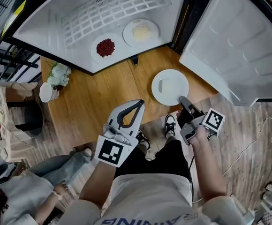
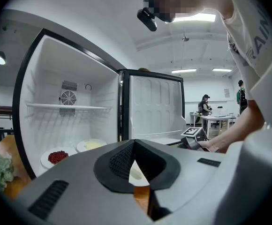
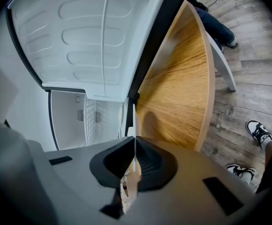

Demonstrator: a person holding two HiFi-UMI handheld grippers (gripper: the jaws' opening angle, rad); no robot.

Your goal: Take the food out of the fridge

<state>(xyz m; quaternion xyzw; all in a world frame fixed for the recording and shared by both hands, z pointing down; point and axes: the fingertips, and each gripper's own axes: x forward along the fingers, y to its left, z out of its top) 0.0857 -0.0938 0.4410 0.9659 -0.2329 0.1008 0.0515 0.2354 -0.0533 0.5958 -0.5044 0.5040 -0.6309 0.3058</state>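
My right gripper (image 1: 183,100) is shut on the near rim of a white plate (image 1: 170,86), which hangs over the wooden table (image 1: 108,95) in front of the open fridge (image 1: 79,18). A small pale piece of food lies on that plate. In the right gripper view the plate (image 3: 135,121) shows edge-on as a thin white line between the jaws. Two more plates stand on the fridge floor: one with red food (image 1: 105,47), one with pale yellow food (image 1: 140,32). My left gripper (image 1: 138,103) is shut and empty, left of the held plate.
The fridge door (image 1: 234,46) stands open to the right. A flower bunch (image 1: 59,75) and a white cup (image 1: 46,92) sit at the table's left end. A wire shelf (image 1: 112,8) spans the fridge. A person sits at the lower left.
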